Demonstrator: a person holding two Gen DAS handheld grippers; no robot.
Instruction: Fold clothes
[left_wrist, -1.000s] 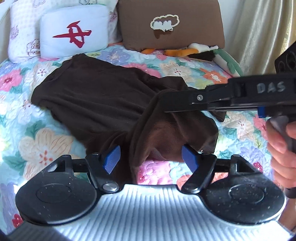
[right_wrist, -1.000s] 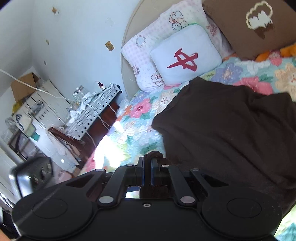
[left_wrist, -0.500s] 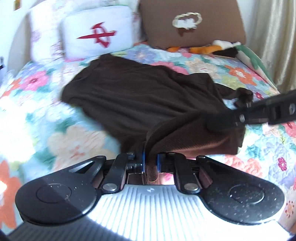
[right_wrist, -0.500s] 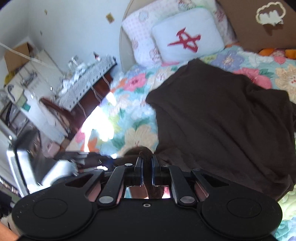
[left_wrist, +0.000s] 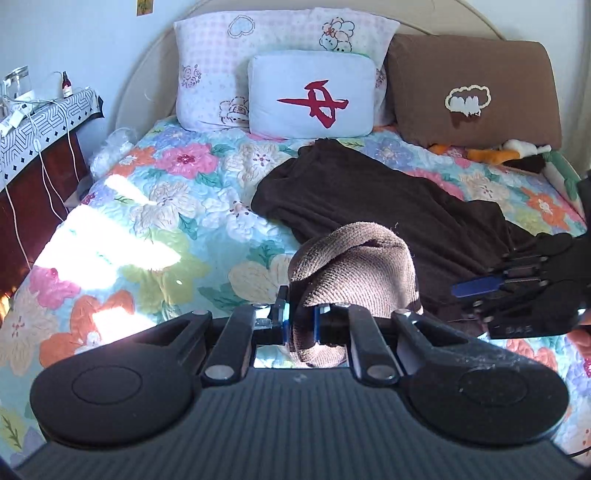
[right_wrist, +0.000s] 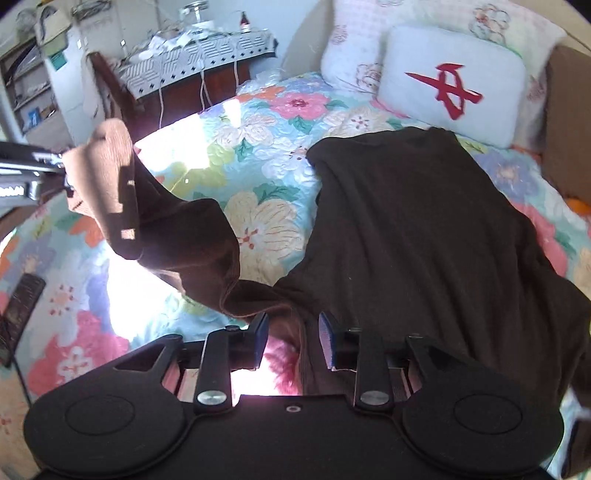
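Brown garment (left_wrist: 373, 199) lies spread on the floral quilt (left_wrist: 166, 206), right of centre, far edge near the white pillow (left_wrist: 312, 96) with the red mark. Left gripper (left_wrist: 299, 321) is clamped on 1 bunched corner of it, lifted off the quilt at the near left; the fabric trails from there back to the main body. Right gripper (right_wrist: 293, 338) has its 2 fingers apart at the garment's near edge, cloth between them, not pinched. Bedside table (right_wrist: 199, 51) at far left.

I note the dark brown knitted garment (right_wrist: 424, 229) lies spread on the floral quilt, one sleeve end lifted clear, sunlit tan, pinched up at left
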